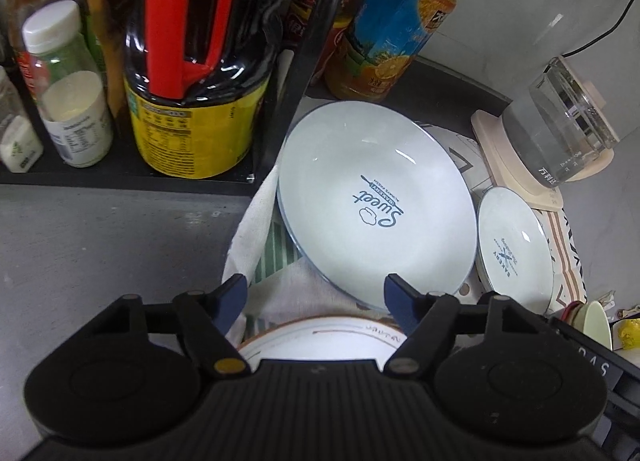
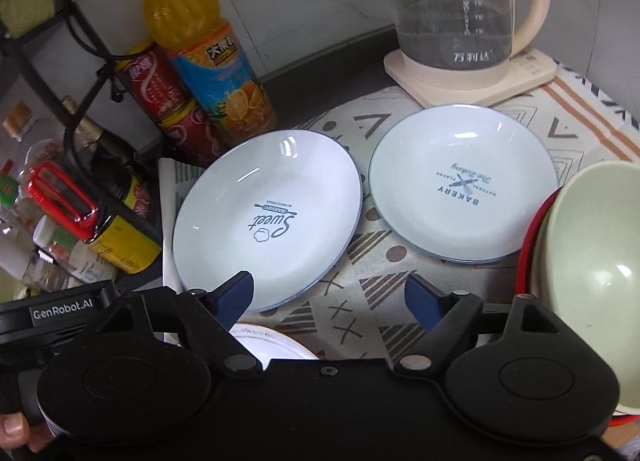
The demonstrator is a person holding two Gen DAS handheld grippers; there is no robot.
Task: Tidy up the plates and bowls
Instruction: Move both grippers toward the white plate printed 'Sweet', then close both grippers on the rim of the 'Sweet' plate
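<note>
A pale blue "Sweet" plate point(image 1: 372, 201) lies on a patterned cloth, also in the right wrist view point(image 2: 268, 225). A "Bakery" plate point(image 1: 514, 249) lies to its right point(image 2: 464, 185). A white plate with a brown rim point(image 1: 320, 341) sits close under my left gripper point(image 1: 316, 301), which is open and empty just short of the "Sweet" plate. My right gripper point(image 2: 332, 297) is open and empty over the cloth between the two plates. A green bowl point(image 2: 596, 281) nested in a red one stands at the right. The white plate's edge also shows there point(image 2: 272, 345).
A black rack point(image 1: 120, 177) with a soy sauce jug point(image 1: 196, 101) and small bottles stands at the left. An orange juice bottle point(image 2: 208, 57) and red cans point(image 2: 168, 101) stand behind the plates. A glass kettle point(image 2: 452, 9) on a cream base stands at the back right.
</note>
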